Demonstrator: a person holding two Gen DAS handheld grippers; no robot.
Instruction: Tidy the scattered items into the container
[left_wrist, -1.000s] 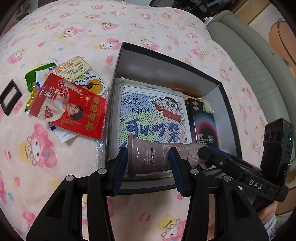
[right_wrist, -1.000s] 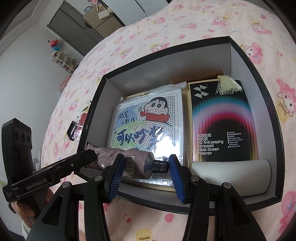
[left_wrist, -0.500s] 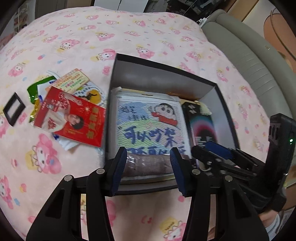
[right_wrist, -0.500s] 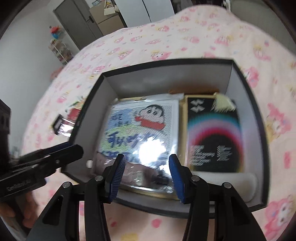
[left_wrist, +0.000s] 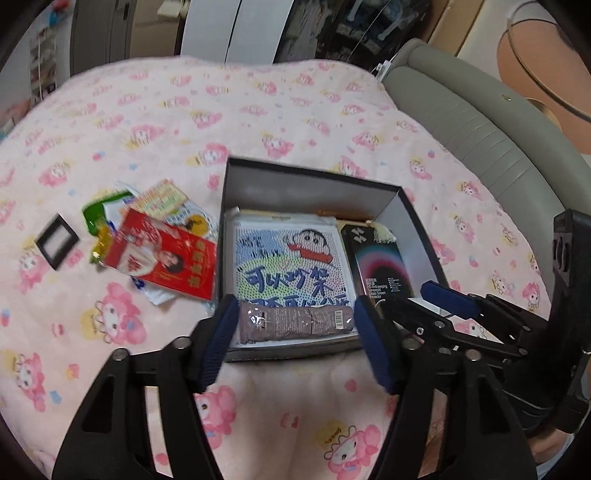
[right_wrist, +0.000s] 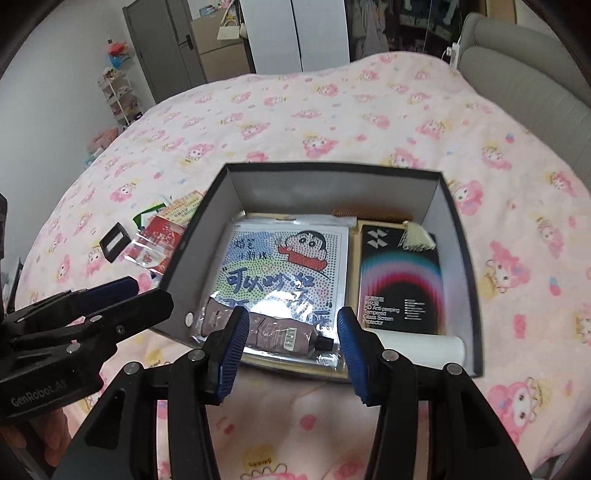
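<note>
Lying in box (left_wrist: 402, 218) — tube (left_wrist: 295, 323) | left gripper (left_wrist: 293, 332) fingers just spread, clear of it

Left gripper (left_wrist: 293, 334) pointed steeply down, black arms spread, blue fingers (left_wrist: 221, 334) well apart; jaws had just been opening, nothing pressed between the pads. Seen from the right wrist at the lower left (right_wrist: 122, 295), fingers lying almost together edge-on, with a hand (right_wrist: 48, 439) partly visible under its body. Right gripper (right_wrist: 290, 341) likewise angled down, blue fingers (right_wrist: 234, 343) parted and gripping nothing. Seen from the left wrist at the right (left_wrist: 424, 299), tips stretched leftward beside the left gripper's right finger.
</note>
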